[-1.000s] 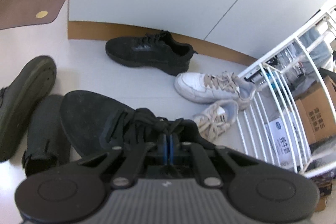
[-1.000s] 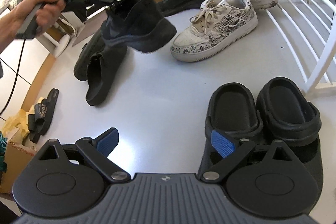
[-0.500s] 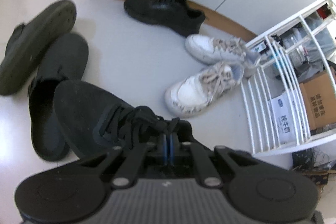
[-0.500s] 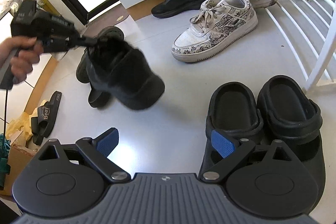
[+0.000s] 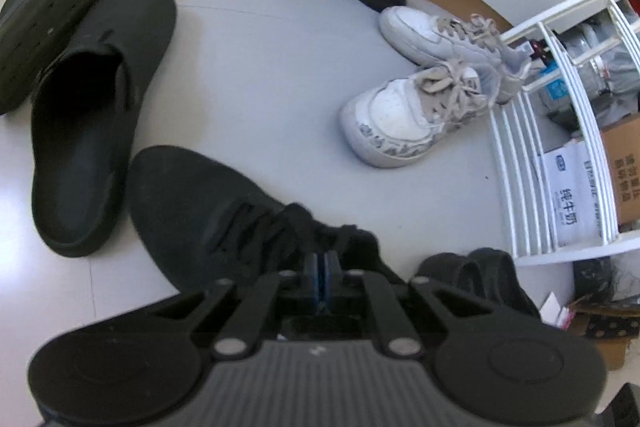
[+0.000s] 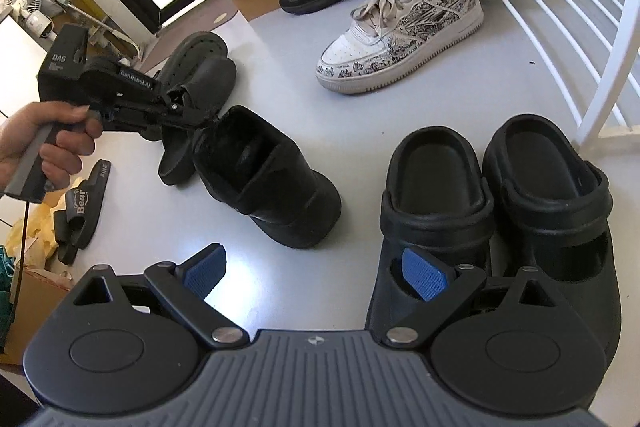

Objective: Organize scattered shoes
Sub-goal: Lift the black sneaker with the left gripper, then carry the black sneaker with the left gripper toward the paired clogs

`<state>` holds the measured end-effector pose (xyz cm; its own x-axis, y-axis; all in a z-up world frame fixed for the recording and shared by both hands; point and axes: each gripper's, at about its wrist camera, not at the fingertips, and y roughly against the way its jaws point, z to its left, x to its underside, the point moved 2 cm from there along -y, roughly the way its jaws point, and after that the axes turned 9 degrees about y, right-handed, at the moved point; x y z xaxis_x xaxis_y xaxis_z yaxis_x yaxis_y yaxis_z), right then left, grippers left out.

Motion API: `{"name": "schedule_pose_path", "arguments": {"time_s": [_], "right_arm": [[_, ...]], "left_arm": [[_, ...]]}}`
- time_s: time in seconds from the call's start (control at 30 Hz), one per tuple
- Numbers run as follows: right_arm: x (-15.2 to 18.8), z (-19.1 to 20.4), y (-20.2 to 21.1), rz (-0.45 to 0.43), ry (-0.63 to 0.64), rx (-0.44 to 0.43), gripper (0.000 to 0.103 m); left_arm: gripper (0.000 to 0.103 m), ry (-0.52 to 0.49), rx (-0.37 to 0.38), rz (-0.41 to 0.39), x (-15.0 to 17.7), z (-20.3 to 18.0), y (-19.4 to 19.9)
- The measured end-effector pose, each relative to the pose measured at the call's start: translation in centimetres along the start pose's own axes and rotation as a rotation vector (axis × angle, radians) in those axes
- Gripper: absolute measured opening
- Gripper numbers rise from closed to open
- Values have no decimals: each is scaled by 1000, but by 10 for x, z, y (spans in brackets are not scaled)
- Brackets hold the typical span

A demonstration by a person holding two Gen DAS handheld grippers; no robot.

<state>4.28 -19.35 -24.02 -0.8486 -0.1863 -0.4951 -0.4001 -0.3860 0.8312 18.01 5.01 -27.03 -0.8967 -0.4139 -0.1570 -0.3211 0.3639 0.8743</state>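
Left hand-held gripper (image 5: 321,277) pinches black sneaker (image 6: 264,183) beside 2 clogs (image 6: 496,187); right hand-held gripper (image 6: 316,269) spread over bare floor (image 6: 280,75).

black sneaker (image 6: 264,183), black clogs (image 6: 496,195), white sneaker (image 6: 400,39) with black line print, blue gripper pads (image 6: 424,273)

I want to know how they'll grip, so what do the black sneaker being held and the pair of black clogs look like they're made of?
Black sneaker: looks like matte knit or suede-like fabric with a rubbery sole; soft, dull, fuzzy surface, fabric laces. The left gripper is pinching its collar.
Black clogs: probably moulded foam or rubber; smooth one-piece shells with rounded edges, faint sheen, no stitching.
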Motion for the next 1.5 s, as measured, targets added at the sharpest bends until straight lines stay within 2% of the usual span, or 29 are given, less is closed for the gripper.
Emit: {"name": "schedule_pose_path", "arguments": {"time_s": [0.17, 0.33, 0.47, 0.5, 0.53, 0.57, 0.63, 0.73, 0.8, 0.83, 0.87, 0.93, 1.03, 1.17, 1.33, 1.5], "right_arm": [[0, 2, -2, 4, 7, 1, 98], [1, 6, -5, 9, 12, -2, 98], [1, 8, -6, 15, 19, -4, 98], [1, 9, -7, 16, 21, -5, 98], [1, 10, -8, 18, 23, -6, 98], [1, 11, -8, 20, 27, -7, 98], [1, 14, -10, 25, 34, -7, 98], [2, 18, -13, 38, 45, -7, 98], [3, 21, -15, 47, 54, -6, 98], [4, 23, -16, 55, 60, -6, 98], [5, 24, -18, 63, 66, -6, 98], [7, 27, -20, 75, 74, -7, 98], [10, 30, -24, 95, 81, -7, 98], [16, 36, -30, 132, 97, -8, 98], [13, 46, -37, 134, 115, -24, 98], [3, 55, -43, 117, 123, -33, 98]], "left_arm": [[19, -14, -9, -33, 0, 4, 15], [17, -23, -3, -78, -4, 6, 32], [19, -4, 8, -84, -7, 11, 35], [21, -6, 5, -85, -7, 13, 34], [30, -9, -1, -88, -8, 15, 33], [43, -8, -2, -89, -8, 16, 32], [58, -2, 0, -94, -6, 19, 29], [59, -21, 22, -76, 0, 20, 20], [54, -11, 36, -63, 3, 23, 11], [39, -5, 42, -56, 5, 26, 6], [4, 8, 47, -56, 5, 29, 4], [2, 55, 80, -64, 6, 40, 0], [1, 52, 127, -86, 9, 46, 3], [1, 139, 187, -104, 12, 63, 12], [1, 153, 222, -108, 16, 69, 23], [0, 155, 214, -122, 15, 75, 30]]}}
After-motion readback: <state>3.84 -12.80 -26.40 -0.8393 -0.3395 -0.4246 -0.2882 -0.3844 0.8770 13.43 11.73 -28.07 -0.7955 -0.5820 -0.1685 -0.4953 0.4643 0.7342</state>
